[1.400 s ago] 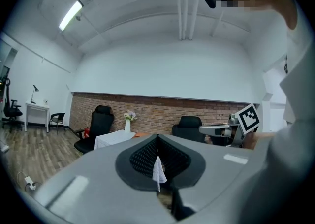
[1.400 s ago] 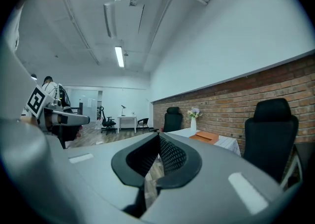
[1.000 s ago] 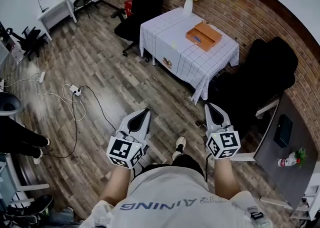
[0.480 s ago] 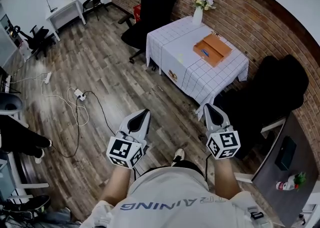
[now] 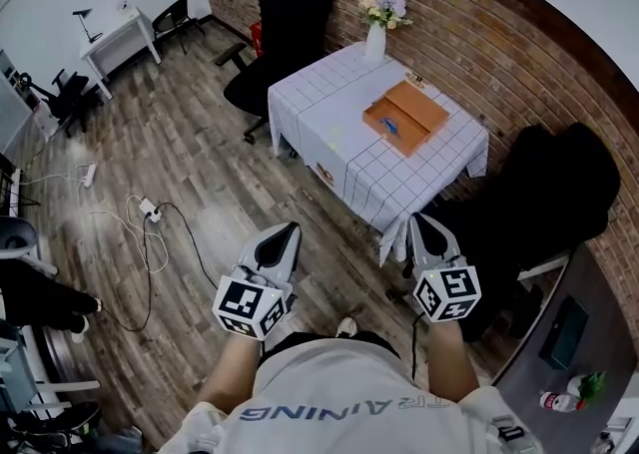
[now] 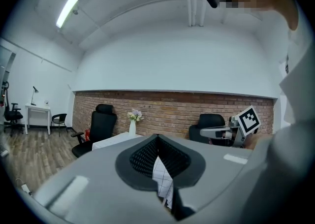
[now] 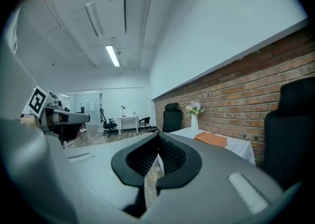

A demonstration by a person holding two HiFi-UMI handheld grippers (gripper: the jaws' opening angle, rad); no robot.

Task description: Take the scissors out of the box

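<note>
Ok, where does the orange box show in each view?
Head view: box upper middle, on the table.
Left gripper view: not visible.
Right gripper view: box right of centre, beside the vase.
Shared landmark: the vase, also in the head view and the left gripper view.

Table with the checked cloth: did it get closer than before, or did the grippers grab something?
The person walked forward, so the square table with the white checked cloth now lies nearer the left gripper and right gripper in the head view. Nothing was grabbed or let go. Both grippers stay shut and empty, and the open orange box stays on the table.
</note>
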